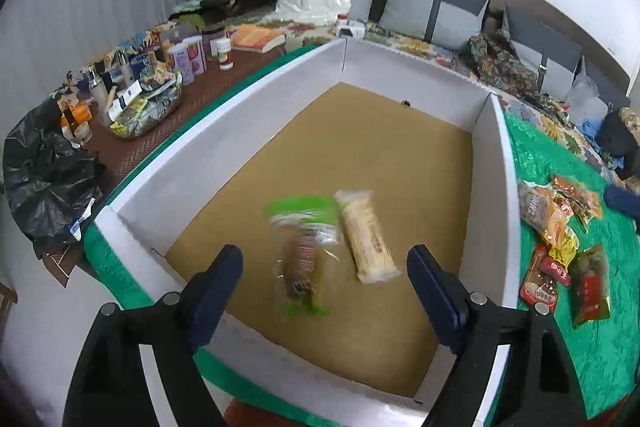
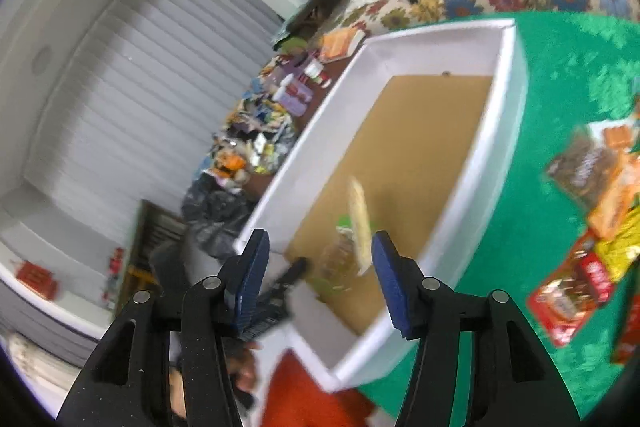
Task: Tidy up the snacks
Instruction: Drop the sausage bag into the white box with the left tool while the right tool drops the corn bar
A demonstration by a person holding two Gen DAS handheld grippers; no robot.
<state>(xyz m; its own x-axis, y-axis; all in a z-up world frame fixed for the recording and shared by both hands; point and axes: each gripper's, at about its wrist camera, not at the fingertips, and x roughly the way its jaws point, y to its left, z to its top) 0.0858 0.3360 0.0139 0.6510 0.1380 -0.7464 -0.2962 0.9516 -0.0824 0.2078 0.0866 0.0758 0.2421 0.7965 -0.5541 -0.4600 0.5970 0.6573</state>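
Note:
A white-walled box (image 1: 490, 163) with a brown floor sits on a green cloth. Inside it lie a green-topped clear snack pack (image 1: 304, 251), blurred, and a pale wrapped bar (image 1: 366, 235) beside it. My left gripper (image 1: 324, 263) is open and empty above the box's near end, over the green pack. My right gripper (image 2: 318, 271) is open and empty above the box's near corner (image 2: 340, 367). The pale bar (image 2: 360, 223) and the green pack (image 2: 340, 259) show blurred in the right wrist view. Several loose snack packs (image 1: 560, 239) lie on the cloth right of the box; they also show in the right wrist view (image 2: 592, 227).
A brown table left of the box holds bottles and jars (image 1: 188, 55), a book (image 1: 256, 37), a basket of packets (image 1: 148, 107) and a black plastic bag (image 1: 48, 175). A floral-covered sofa with grey cushions (image 1: 432, 15) runs behind.

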